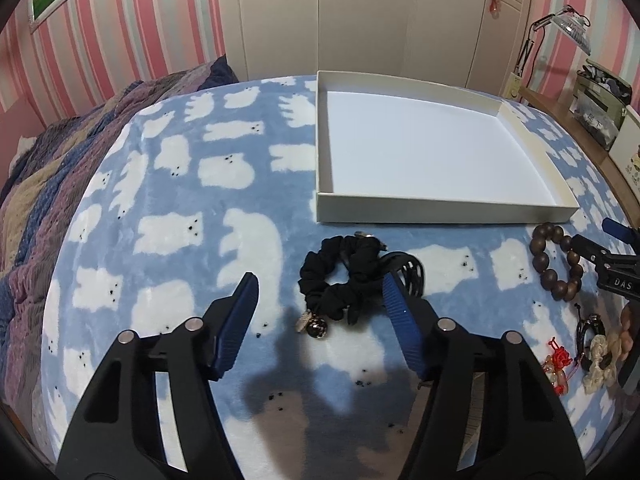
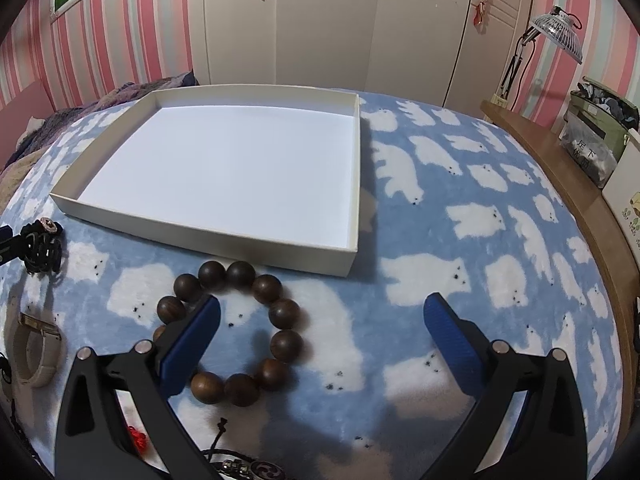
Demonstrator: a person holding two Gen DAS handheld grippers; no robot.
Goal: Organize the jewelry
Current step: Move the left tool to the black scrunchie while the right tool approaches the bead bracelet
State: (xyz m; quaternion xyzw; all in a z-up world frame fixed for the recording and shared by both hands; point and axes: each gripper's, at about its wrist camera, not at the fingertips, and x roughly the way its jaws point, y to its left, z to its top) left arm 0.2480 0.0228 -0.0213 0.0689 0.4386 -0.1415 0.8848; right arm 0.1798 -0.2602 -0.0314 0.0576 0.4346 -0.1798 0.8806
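A shallow white box (image 1: 440, 204) lies empty on the blue polar-bear blanket; it also shows in the right wrist view (image 2: 200, 232). My left gripper (image 1: 320, 292) is open above a black scrunchie (image 1: 340, 276) with a small charm, its right finger over a black hair claw (image 1: 412, 270). My right gripper (image 2: 320, 316) is open over a brown wooden bead bracelet (image 2: 280, 344); its left finger covers the bracelet's left side. The bracelet also shows in the left wrist view (image 1: 554, 276), with the right gripper (image 1: 608, 256) beside it.
A red knot charm (image 1: 556, 364), a dark cord bracelet (image 1: 588, 330) and a cream scrunchie (image 1: 600, 356) lie at the right. A beige watch strap (image 2: 38, 356) lies at the left. A wooden shelf (image 2: 580, 200) with boxes borders the bed's right side. A wardrobe (image 2: 320, 32) stands behind.
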